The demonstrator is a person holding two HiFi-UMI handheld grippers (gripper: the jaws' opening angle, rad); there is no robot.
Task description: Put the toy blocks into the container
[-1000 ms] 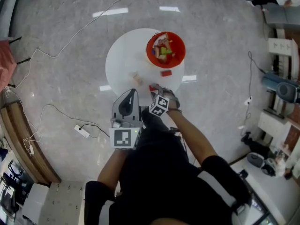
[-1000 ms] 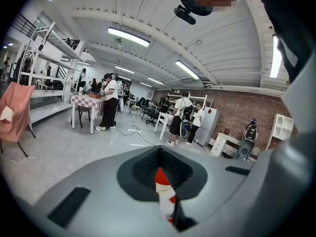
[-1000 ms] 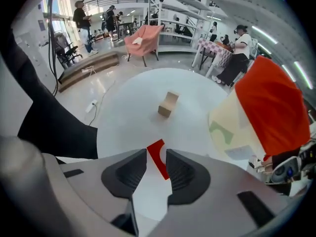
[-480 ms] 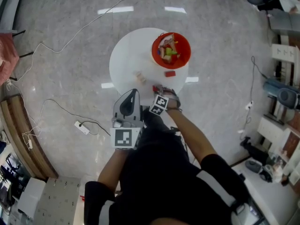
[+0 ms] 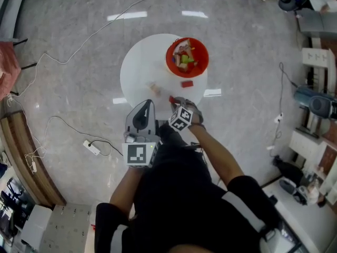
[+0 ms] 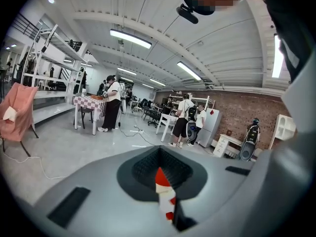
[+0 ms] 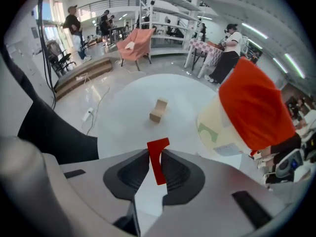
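A round white table (image 5: 138, 70) carries the red container (image 5: 169, 64) with several toy blocks inside. My right gripper (image 5: 175, 101) is at the table's near edge. Its jaws are closing on a flat red block (image 7: 157, 163), and both pads touch it; that block (image 5: 171, 98) shows at the gripper's tip. A tan block (image 7: 158, 110) lies further in on the table, left of the container (image 7: 252, 107). A second red block (image 5: 187, 83) lies just in front of the container. My left gripper (image 5: 149, 106) hangs off the table, jaws shut (image 6: 163, 177), with an unidentifiable red-and-white sliver in the seam.
Cables and a power strip (image 5: 92, 147) lie on the grey floor left of the table. Shelves and equipment line the right side (image 5: 316, 99). Several people stand at tables far off (image 6: 185, 125). A pink-draped chair (image 7: 134, 44) stands beyond the table.
The head view has swayed slightly. Both grippers and the blocks on the table keep their places.
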